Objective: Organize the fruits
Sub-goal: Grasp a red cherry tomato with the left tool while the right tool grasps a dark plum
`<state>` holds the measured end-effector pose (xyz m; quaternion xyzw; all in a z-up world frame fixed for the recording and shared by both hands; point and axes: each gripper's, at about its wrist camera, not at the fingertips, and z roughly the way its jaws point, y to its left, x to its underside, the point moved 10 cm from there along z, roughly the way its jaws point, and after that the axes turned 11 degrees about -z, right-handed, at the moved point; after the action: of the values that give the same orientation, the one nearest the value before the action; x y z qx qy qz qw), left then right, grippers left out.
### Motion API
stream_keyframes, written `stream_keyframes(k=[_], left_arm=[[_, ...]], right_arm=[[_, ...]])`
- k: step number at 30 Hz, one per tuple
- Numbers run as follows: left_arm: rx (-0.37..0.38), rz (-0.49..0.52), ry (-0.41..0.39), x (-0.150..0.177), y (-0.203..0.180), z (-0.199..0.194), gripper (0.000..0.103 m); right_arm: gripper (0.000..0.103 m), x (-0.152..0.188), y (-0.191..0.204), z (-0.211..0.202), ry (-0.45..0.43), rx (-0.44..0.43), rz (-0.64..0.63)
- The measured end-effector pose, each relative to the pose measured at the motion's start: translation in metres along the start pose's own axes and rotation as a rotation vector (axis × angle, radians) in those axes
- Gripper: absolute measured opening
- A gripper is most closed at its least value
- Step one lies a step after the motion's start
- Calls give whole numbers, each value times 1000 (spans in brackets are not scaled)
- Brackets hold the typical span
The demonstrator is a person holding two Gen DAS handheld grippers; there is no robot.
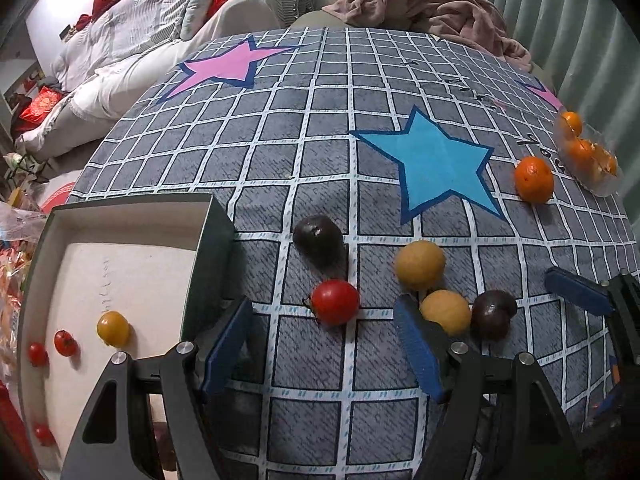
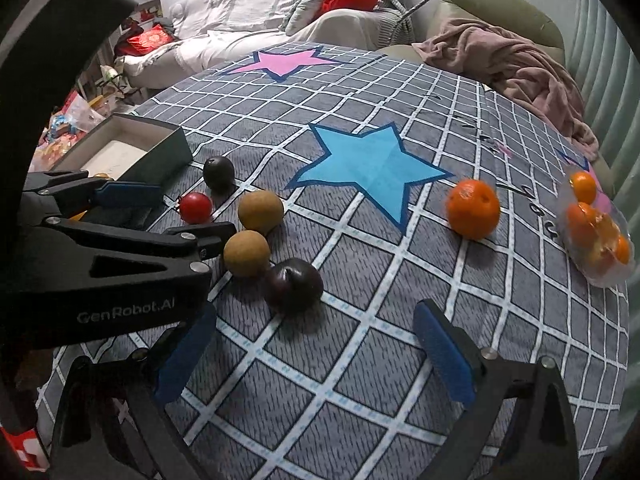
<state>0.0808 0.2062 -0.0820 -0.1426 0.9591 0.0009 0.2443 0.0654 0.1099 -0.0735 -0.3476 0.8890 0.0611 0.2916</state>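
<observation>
- Left gripper (image 1: 322,344): jaws apart, nothing clamped. The red tomato (image 1: 335,302) sits on the cloth between the two blue pads, just ahead of the tips, touching neither.
- Right pad of the left gripper lies just beside the nearer tan fruit (image 1: 446,312); contact cannot be told.
- Right gripper (image 2: 316,354): spread wide and empty. The near dark plum (image 2: 294,285) lies just beyond the tips, toward the left finger.
- Cluster: near dark plum touches the nearer tan fruit; the second tan fruit (image 1: 420,265) sits just behind; the far dark plum (image 1: 319,239) lies behind the tomato, near the box corner.
- Box (image 1: 218,240): open, dark walls, pale floor, at the left edge of the table. Inside, a yellow tomato (image 1: 113,328) and several small red tomatoes (image 1: 65,343), spaced apart.
- The left gripper's left pad stands close against the box's right wall.
- Loose orange (image 1: 534,179) stands alone, well apart from the cluster, near a clear bag of oranges (image 1: 588,152) at the table's right edge.
- Open cloth across the middle and far side, around the blue star (image 1: 436,160).
- Surface: grey grid-patterned tablecloth (image 1: 304,128) with blue and pink stars.
- Room: pink blanket (image 1: 424,4) past the far edge, bed with red cushions at the back left, pale curtain on the right.
</observation>
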Motion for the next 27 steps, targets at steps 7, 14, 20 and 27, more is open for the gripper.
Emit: stream_keyframes(k=[7, 14, 20, 27], left_arm=[[11, -9, 2, -2, -1, 1, 68], [39, 8, 6, -3, -10, -1, 43], [33, 20, 0, -1, -14, -3, 25], [26, 16, -4, 1, -11, -4, 25]], right_arm=[[53, -16, 9, 3, -31, -17, -37], [31, -13, 8, -2, -42, -43, -5], [31, -6, 2, -9, -38, -36, 19], [32, -2, -4, -13, -36, -35, 46]])
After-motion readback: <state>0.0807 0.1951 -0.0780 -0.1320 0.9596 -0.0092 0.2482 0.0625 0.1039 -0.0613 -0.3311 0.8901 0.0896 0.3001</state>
